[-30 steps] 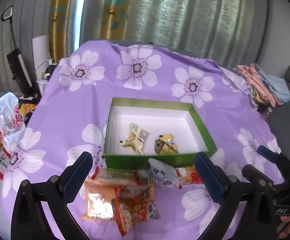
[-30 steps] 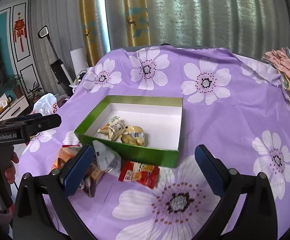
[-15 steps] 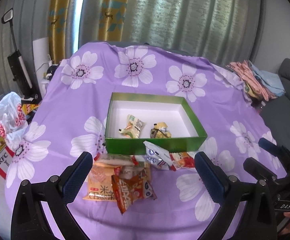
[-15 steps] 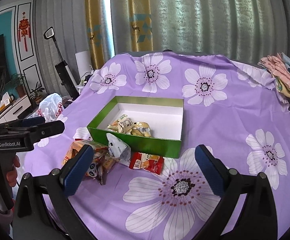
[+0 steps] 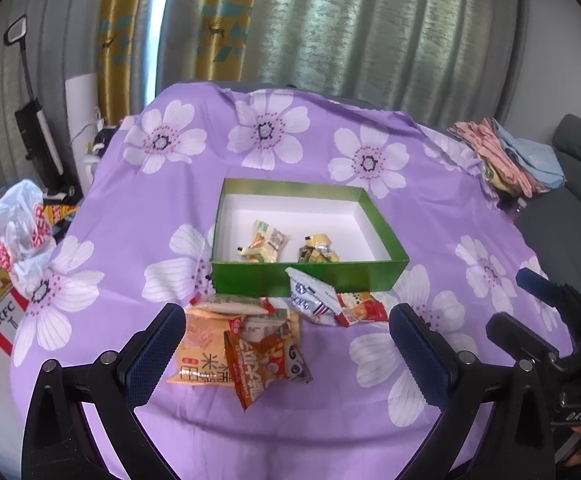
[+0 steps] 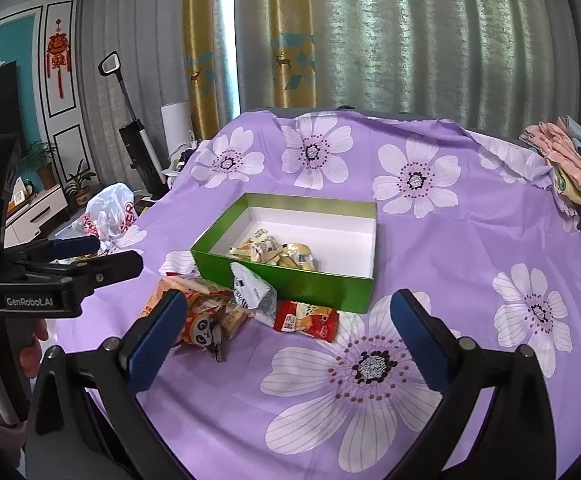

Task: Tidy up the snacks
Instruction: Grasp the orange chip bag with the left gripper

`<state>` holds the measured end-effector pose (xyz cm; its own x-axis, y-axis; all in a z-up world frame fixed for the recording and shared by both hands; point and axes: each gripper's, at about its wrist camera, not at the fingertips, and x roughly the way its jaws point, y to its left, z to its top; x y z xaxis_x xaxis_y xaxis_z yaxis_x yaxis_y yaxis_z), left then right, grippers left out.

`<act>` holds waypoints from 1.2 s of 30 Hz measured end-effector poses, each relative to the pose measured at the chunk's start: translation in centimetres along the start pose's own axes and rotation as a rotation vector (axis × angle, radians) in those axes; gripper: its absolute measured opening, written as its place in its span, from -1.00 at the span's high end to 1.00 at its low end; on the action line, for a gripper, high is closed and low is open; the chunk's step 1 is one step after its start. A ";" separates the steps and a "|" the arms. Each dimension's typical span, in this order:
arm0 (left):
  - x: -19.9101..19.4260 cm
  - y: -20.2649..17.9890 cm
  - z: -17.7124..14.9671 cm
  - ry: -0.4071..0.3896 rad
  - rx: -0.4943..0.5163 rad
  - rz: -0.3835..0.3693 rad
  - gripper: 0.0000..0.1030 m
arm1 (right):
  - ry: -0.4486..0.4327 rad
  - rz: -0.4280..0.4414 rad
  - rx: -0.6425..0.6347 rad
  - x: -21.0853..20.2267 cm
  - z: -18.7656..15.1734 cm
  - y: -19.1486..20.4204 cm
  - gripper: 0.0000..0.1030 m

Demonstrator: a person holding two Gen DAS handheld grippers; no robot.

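Both grippers held back from the table w/ nothing in them. Left gripper [image 5: 282,354] is spread wide, empty, framing the loose pile at bottom centre of the left wrist view. Right gripper [image 6: 286,340] likewise released, jaws apart, nothing between them.

Green box [image 5: 386,276] sits mid-frame on the purple floral cloth [image 5: 138,216], white inside, mostly bare. Two small packets already in it, near the front wall: a pale yellow-green one [image 5: 264,240] and a gold wrapped one [image 5: 317,249] just beside it to the right.

Rest of the snacks are outside, bunched against the box's front wall, lower centre of frame: orange flat pack [image 5: 202,350], red-orange panda pack [image 5: 262,364] lying over its right edge, white-blue packet [image 5: 310,296] leaning on the box wall, small red packet [image 5: 360,308] just right of that. In the right wrist view the red packet [image 6: 306,318] lies nearest that gripper, w/ the white one [image 6: 252,292] just left of it.

Step in hand, my read: between picks, approx a third done; 4+ packs left to load.

Next move prob needs one gripper to drop down over a single pack, red one looks the easiest since it's flat & only lightly overlapped. Pile on the left is stacked, so closing there risks dragging two at once. Crinkly film wrappers likely slip; pinch mid-body, not the sealed edge
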<state>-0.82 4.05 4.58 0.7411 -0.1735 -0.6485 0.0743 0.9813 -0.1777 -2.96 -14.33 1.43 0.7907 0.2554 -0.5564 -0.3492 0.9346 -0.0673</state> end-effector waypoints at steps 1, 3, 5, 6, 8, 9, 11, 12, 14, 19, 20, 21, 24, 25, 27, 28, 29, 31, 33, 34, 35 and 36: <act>0.0 0.3 -0.2 0.006 -0.012 0.000 -0.96 | 0.003 0.004 -0.003 0.0 -0.1 0.2 -0.98; 0.0 1.0 -0.7 0.015 -0.032 0.007 -0.96 | 0.014 0.017 -0.005 0.3 -0.5 0.4 -0.98; 0.3 1.8 -1.2 0.029 -0.045 0.009 -0.96 | 0.032 0.035 -0.007 0.7 -0.9 0.7 -0.98; 0.5 2.3 -1.6 0.041 -0.056 0.010 -0.96 | 0.041 0.040 -0.008 0.9 -1.1 0.8 -0.98; 0.9 3.1 -2.1 0.058 -0.074 0.013 -0.96 | 0.066 0.053 -0.009 1.7 -1.7 1.1 -0.98; 1.1 3.6 -2.5 0.069 -0.085 0.015 -0.96 | 0.075 0.061 -0.009 2.0 -1.9 1.3 -0.98; 1.6 4.3 -2.9 0.086 -0.096 0.016 -0.96 | 0.097 0.083 -0.008 2.7 -2.5 1.6 -0.98; 1.8 4.6 -3.2 0.095 -0.102 0.015 -0.96 | 0.105 0.096 -0.011 3.0 -2.8 1.8 -0.98; 2.5 5.2 -4.1 0.113 -0.113 0.007 -0.96 | 0.120 0.135 -0.017 3.8 -3.5 2.4 -0.98; 4.3 5.7 -5.8 0.148 -0.115 -0.020 -0.96 | 0.174 0.256 -0.014 6.3 -5.3 3.7 -0.98; 4.6 5.7 -6.0 0.151 -0.112 -0.025 -0.96 | 0.185 0.271 -0.016 6.9 -5.7 4.0 -0.98; 4.9 5.7 -6.2 0.156 -0.110 -0.028 -0.96 | 0.197 0.281 -0.022 7.5 -6.1 4.3 -0.98; 5.7 5.5 -6.5 0.158 -0.095 -0.038 -0.96 | 0.223 0.323 -0.029 9.5 -6.8 4.9 -0.95; 5.9 5.3 -6.5 0.158 -0.089 -0.042 -0.96 | 0.233 0.339 -0.019 10.1 -7.0 4.9 -0.92; 6.4 5.0 -6.5 0.158 -0.075 -0.060 -0.96 | 0.250 0.367 0.000 11.6 -7.3 5.0 -0.89; 6.6 4.9 -6.5 0.155 -0.072 -0.065 -0.96 | 0.259 0.377 0.005 12.3 -7.4 5.1 -0.87; 6.8 4.9 -6.4 0.157 -0.069 -0.070 -0.96 | 0.267 0.378 0.004 12.8 -7.5 5.2 -0.85; 7.3 4.8 -6.2 0.161 -0.069 -0.077 -0.96 | 0.281 0.386 0.004 13.8 -7.5 5.4 -0.85; 7.8 4.7 -6.1 0.168 -0.074 -0.088 -0.85 | 0.290 0.403 0.017 14.7 -7.5 5.5 -0.84; 8.1 4.7 -6.1 0.172 -0.072 -0.090 -0.84 | 0.293 0.412 0.017 15.0 -7.4 5.6 -0.82; 8.3 4.6 -6.1 0.174 -0.071 -0.090 -0.84 | 0.293 0.416 0.014 15.2 -7.4 5.8 -0.81; 8.5 4.6 -6.1 0.176 -0.070 -0.091 -0.84 | 0.296 0.422 0.008 15.5 -7.3 6.0 -0.80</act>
<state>1.70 6.59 -6.26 0.6054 -0.2788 -0.7455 0.0839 0.9538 -0.2885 3.50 -6.54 -13.60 0.4050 0.5304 -0.7448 -0.6022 0.7677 0.2193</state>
